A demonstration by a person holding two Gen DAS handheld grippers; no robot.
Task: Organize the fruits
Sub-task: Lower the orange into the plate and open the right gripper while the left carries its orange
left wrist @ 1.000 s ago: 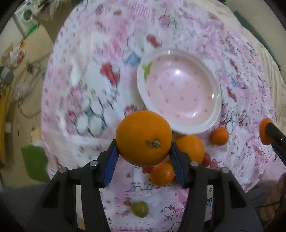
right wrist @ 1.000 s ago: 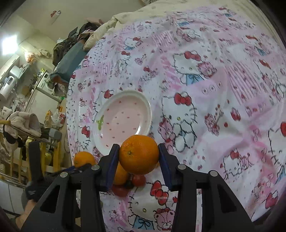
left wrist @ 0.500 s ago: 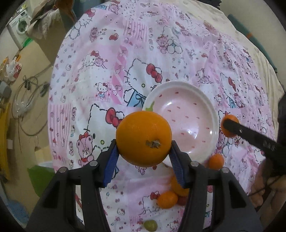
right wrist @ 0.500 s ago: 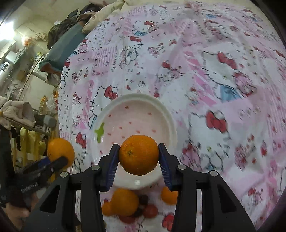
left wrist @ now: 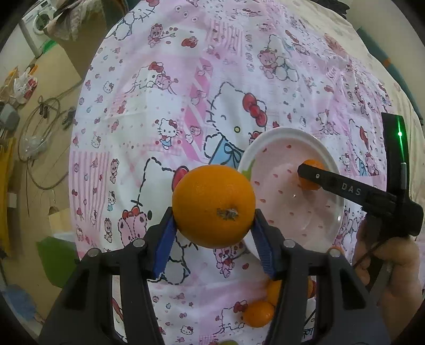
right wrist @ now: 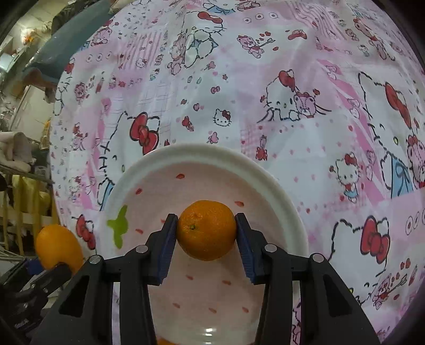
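While both grippers clamp an orange each, the pink plate (right wrist: 204, 151) sits empty, waiting for fruit.

At left of centre in the left wrist view, the left gripper (left wrist: 213, 225) pinches the big orange (left wrist: 213, 205) across its widest part, beside the plate rim. In the right wrist view, the right gripper (right wrist: 205, 231) squeezes the small orange (right wrist: 206, 229) over the plate's middle. Both probably handle firm, round and roll-prone with a slightly slick peel, so gripping at the equator looks safest. Loose fruit (left wrist: 259, 314) lies on the cloth (left wrist: 186, 79) at lower right.

Home: washing machine (left wrist: 37, 20); cartoon bedsheet (left wrist: 186, 79)
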